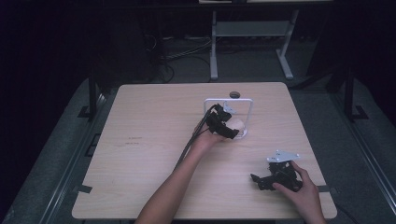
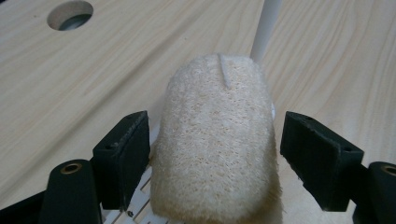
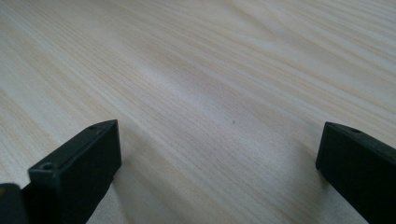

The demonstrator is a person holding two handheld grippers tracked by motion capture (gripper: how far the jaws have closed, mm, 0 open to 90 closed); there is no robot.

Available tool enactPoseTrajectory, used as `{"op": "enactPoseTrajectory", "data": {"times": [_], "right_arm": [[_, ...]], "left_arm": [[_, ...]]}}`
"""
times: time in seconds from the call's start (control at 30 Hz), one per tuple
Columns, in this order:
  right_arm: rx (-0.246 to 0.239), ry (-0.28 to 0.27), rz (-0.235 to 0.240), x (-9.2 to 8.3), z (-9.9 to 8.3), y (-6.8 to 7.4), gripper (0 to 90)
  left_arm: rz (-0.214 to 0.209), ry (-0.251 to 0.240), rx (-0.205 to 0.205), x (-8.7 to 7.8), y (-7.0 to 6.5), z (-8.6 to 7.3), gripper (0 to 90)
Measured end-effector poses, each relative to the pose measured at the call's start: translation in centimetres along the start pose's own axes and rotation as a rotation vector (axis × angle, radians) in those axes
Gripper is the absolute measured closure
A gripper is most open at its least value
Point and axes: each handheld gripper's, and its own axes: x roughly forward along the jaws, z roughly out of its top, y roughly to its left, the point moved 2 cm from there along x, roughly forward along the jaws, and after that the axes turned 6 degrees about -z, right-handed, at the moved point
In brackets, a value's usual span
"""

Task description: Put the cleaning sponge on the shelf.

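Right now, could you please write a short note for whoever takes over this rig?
Left gripper: open, fingers either side of the loofah sponge, not clamped.
Right gripper: open, nothing between its fingers, low over the bare table near the right front.
The sponge sits at the foot of the white wire stand.
Done: approach. Left: probably close on the sponge and move it.

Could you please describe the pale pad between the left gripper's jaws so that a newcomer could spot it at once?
Start at the wooden table and find the white wire frame standing just in front of the round hole near its far edge. At the frame's foot lies a loofah pad, flanked by the open left gripper. It is the one cream, coarse, fibrous thing there.
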Motion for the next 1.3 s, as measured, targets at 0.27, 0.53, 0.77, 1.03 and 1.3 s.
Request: {"op": "enactPoseTrajectory", "data": {"times": [0.27,0.53,0.77,1.03,1.3], "right_arm": [[0.000,0.000,0.000,0.0,0.0,0.0,0.0],[0.000,-0.002,0.001,0.0,0.0,0.0,0.0],[0.004,0.002,0.001,0.0,0.0,0.0,0.0],[0.001,0.003,-0.001,0.0,0.0,0.0,0.0],[0.002,0.002,0.000,0.0,0.0,0.0,0.0]], "left_arm": [[0.014,-0.024,-0.003,-1.6,-0.3,-0.3,23.9],[0.005,-0.027,0.002,-2.7,-0.9,-1.0,26.2],[0.029,-0.043,0.014,-3.8,-1.4,-1.7,33.8],[0.025,-0.085,0.027,-5.8,-1.8,-2.6,63.6],[-0.089,-0.039,-0.019,-4.8,-2.5,-3.3,89.8]]}}
